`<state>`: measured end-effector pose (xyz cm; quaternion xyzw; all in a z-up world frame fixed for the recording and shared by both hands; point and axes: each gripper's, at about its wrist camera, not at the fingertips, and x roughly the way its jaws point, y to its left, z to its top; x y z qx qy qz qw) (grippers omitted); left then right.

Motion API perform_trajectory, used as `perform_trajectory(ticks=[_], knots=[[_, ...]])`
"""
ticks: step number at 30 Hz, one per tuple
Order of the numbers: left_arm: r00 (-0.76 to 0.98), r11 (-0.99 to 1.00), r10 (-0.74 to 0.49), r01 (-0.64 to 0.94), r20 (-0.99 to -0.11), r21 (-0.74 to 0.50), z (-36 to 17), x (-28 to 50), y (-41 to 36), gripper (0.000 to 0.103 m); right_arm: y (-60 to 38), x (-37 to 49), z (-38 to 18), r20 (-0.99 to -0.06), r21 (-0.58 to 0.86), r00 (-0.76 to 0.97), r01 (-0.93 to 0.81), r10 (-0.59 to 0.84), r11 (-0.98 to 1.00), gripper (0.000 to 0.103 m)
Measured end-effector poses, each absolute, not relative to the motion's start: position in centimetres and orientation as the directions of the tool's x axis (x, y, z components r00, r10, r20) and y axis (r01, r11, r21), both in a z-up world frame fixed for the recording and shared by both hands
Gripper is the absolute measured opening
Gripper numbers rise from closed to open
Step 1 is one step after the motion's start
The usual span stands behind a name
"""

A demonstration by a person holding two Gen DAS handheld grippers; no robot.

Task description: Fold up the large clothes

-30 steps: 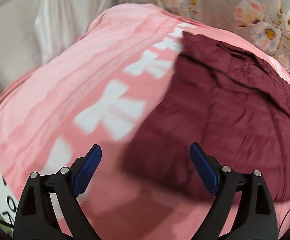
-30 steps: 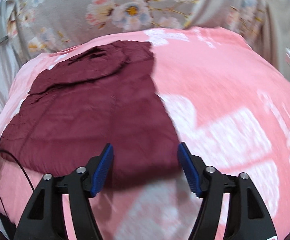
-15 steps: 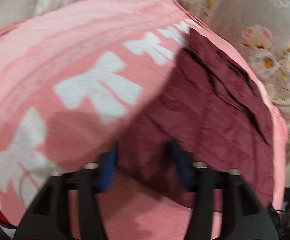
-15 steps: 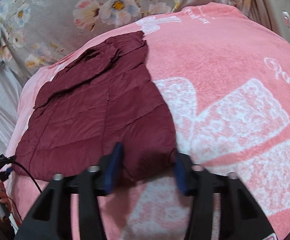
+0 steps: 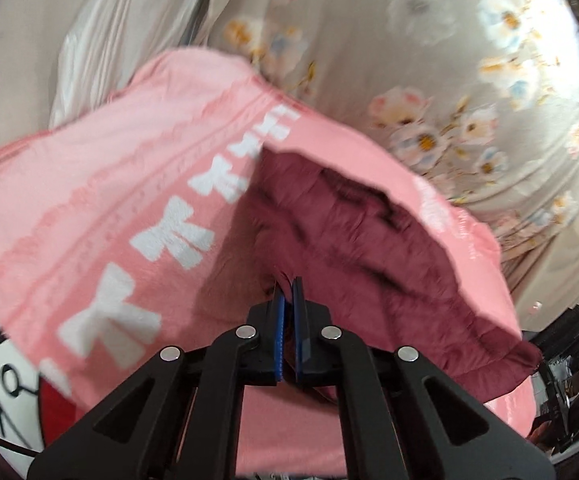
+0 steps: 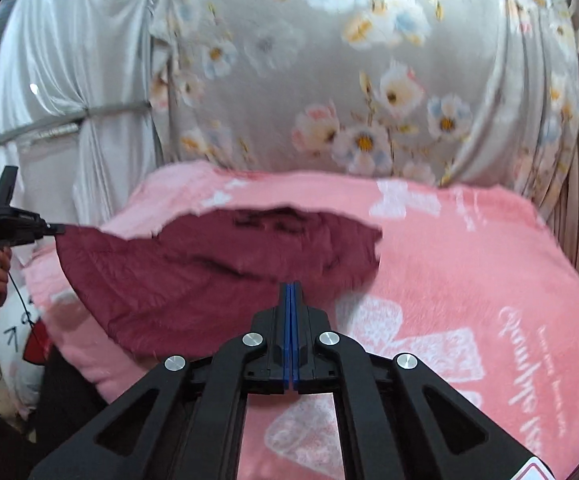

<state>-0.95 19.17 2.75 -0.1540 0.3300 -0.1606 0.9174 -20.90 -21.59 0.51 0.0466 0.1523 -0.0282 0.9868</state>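
— What's that dark thing they've got hold of?

— A maroon jacket [image 6: 193, 280], quilted and a bit crinkly, lying across a fuzzy pink blanket [image 6: 469, 264] with white bow shapes and some script woven in. The near hem is lifted off the blanket and sags between the two tools like a hammock.

— Both are gripping it?

— Yes. The right gripper [image 6: 291, 292] has its blue pads pressed together on the hem near one corner. The left gripper [image 5: 288, 292] is pinched on the fabric too, with a thin fold of maroon showing between its blue fingers [image 5: 299, 312]. From the right camera you can see the left gripper far off to the side, at the other corner, with the cloth drawn to a point there.

— Anything in the way?

— Not on the blanket. Behind it hangs a grey floral curtain [image 6: 349, 80], and a pale satin drape [image 6: 69, 60] beside that. A white pillow with black and red markings [image 5: 5, 392] peeks out under the blanket's edge.
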Motion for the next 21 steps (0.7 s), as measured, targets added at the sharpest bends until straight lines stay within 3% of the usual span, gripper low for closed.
perform_trajectory(ticks=[3,5,9,10,12,14,15,17,18,19,21], knots=[[0.762,0.897,-0.399,0.208,-0.510,-0.391,4.7,-3.2,19.5,0.002,-21.6,-22.7,1.7,-0.257,0.109,0.964,0.100,-0.069,0.989,0.000],[0.777,0.895,-0.397,0.211,-0.489,-0.392,5.5,-3.2,19.1,0.000,-22.3,-22.0,1.4,-0.289,0.149,0.955,0.119,-0.072,0.982,0.000],[0.783,0.913,-0.363,0.190,-0.505,-0.362,5.4,-2.4,18.5,0.000,-24.0,-18.6,-1.7,-0.462,0.226,0.885,0.183,-0.060,0.957,0.001],[0.782,0.919,-0.352,0.182,-0.515,-0.350,5.2,-2.5,18.7,0.000,-24.2,-18.2,-2.5,-0.490,0.239,0.870,0.189,-0.050,0.952,0.010],[0.769,0.936,-0.316,0.155,-0.556,-0.317,4.1,-2.3,18.8,0.000,-23.9,-17.9,-4.6,-0.561,0.229,0.826,0.220,-0.056,0.948,0.014],[0.731,0.942,-0.299,0.124,-0.613,-0.312,2.4,-1.7,19.2,0.000,-23.3,-18.3,-6.2,-0.606,0.205,0.792,0.239,-0.069,0.949,0.039],[0.700,0.943,-0.293,0.101,-0.651,-0.316,1.1,-1.3,19.5,0.001,-23.1,-18.3,-6.8,-0.624,0.199,0.778,0.250,-0.074,0.948,0.046],[0.634,0.948,-0.277,0.058,-0.722,-0.313,-1.5,-0.3,20.1,0.017,-22.7,-18.3,-8.6,-0.669,0.188,0.740,0.260,-0.070,0.947,0.054],[0.603,0.951,-0.263,0.028,-0.753,-0.309,-3.1,0.1,20.5,0.048,-22.5,-18.2,-9.5,-0.691,0.179,0.720,0.264,-0.070,0.948,0.055],[0.591,0.952,-0.246,-0.003,-0.769,-0.306,-4.4,0.4,20.9,0.065,-22.4,-18.1,-10.1,-0.702,0.172,0.708,0.269,-0.073,0.948,0.056],[0.571,0.959,-0.193,-0.062,-0.798,-0.277,-6.7,0.7,21.7,0.067,-22.6,-17.9,-11.7,-0.724,0.184,0.686,0.289,-0.069,0.939,0.059]])
